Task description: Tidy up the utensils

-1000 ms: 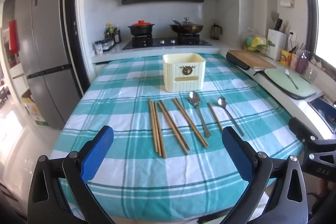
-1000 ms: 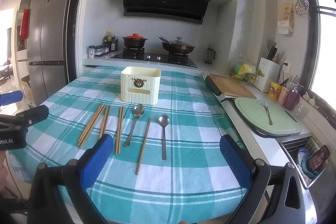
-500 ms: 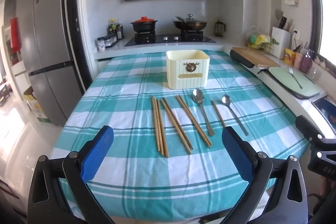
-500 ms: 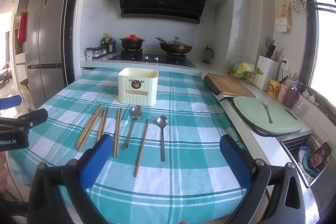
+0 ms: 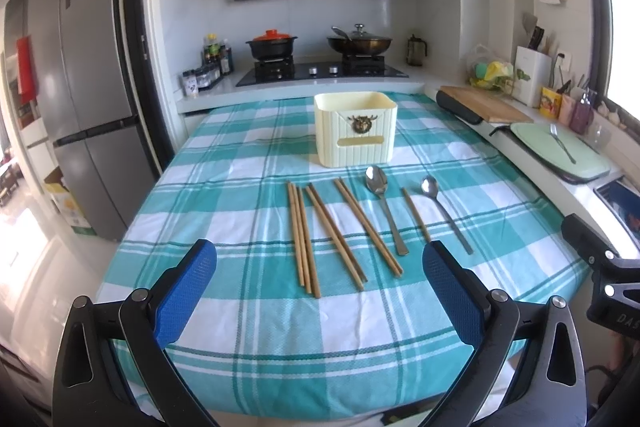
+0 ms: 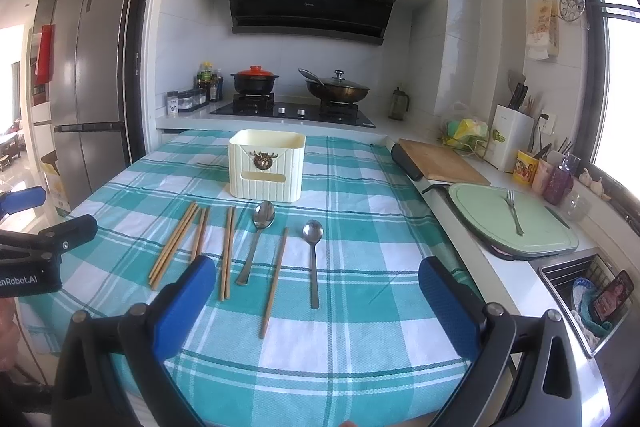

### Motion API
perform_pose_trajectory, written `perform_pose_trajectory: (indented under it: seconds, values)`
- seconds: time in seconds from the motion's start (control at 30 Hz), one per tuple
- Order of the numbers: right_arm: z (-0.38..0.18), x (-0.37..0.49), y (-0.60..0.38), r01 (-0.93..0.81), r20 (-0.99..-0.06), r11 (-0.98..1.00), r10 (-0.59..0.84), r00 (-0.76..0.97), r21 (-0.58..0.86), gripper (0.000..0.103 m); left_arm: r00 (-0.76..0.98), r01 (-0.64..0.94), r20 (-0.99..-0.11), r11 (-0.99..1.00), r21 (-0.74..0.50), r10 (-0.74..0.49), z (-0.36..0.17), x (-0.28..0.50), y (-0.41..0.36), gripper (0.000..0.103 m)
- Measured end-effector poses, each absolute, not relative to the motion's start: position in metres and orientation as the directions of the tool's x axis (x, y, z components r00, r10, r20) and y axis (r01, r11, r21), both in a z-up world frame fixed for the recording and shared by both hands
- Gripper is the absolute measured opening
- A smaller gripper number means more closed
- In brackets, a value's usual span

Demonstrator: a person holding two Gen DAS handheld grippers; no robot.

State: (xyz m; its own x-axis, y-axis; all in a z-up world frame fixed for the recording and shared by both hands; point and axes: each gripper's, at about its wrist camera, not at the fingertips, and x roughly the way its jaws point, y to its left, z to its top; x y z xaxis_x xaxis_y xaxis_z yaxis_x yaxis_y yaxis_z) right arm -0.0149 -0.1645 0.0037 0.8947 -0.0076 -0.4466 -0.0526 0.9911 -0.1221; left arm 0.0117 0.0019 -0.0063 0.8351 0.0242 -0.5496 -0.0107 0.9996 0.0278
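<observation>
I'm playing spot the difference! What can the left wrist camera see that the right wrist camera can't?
Only the left wrist view shows the open left gripper up close, blue pads wide apart.

Only the right wrist view shows the open right gripper up close and the sink basket.

Both show the cream utensil box, wooden chopsticks, two metal spoons and the checked tablecloth.

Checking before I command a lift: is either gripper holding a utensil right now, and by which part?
Nothing is held. The left gripper and right gripper are both open above the near table edge; the chopsticks and spoons lie untouched on the tablecloth.
</observation>
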Motion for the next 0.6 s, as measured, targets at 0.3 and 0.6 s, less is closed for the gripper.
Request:
perform_pose_trajectory:
  seconds: [0.3, 0.6]
  values:
    - [0.0017, -0.013, -0.1643, -0.054, -0.452, 0.991, -0.007, 0.892, -0.123, 0.103, 0.829, -0.004, -0.559, 0.999, 0.035, 0.023, -0.0094, 0.0141, 0.0012, 0.103]
    - [0.0014, -0.0111, -0.1623, -0.055, -0.457, 0.99, -0.009, 0.889, -0.126, 0.103, 0.825, -0.003, -0.564, 0.999, 0.045, 0.028, -0.0118, 0.0153, -0.0017, 0.103]
